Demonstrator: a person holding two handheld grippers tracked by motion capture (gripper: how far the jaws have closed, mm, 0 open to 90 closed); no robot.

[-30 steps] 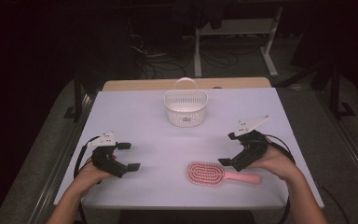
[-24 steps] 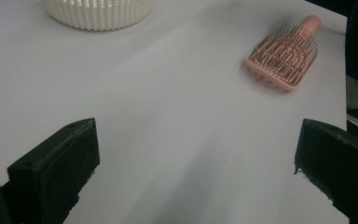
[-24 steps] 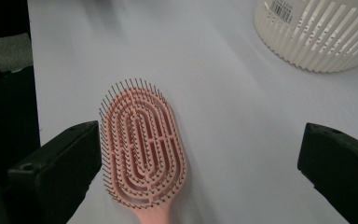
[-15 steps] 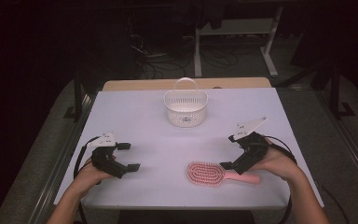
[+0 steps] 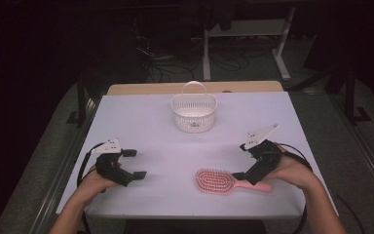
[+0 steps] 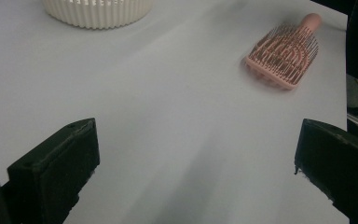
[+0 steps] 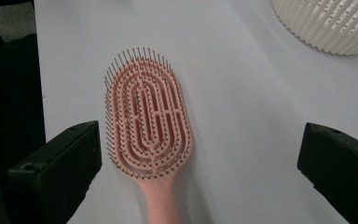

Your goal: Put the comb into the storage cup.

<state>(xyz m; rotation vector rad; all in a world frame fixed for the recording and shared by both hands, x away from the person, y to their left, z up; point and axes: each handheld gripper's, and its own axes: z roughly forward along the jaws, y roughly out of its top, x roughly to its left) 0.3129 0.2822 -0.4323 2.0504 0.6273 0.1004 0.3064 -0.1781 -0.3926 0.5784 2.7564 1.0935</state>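
A pink hairbrush lies bristles up near the table's front edge, handle pointing right. My right gripper hovers open just over the handle end; in the right gripper view the hairbrush sits between the wide-apart jaws, nearer the left one, its handle toward the camera. My left gripper rests open at the front left, empty. From the left gripper view the hairbrush lies far ahead at the upper right. A white slatted basket with a handle stands at the middle back.
The white table top ends close in front of both hands. A wooden strip runs along its far edge. Dark floor, cables and a desk frame lie beyond. The basket's wall shows at the upper right of the right gripper view.
My right gripper has drifted slightly down and back toward the hairbrush handle. The left gripper and the hairbrush have stayed put.
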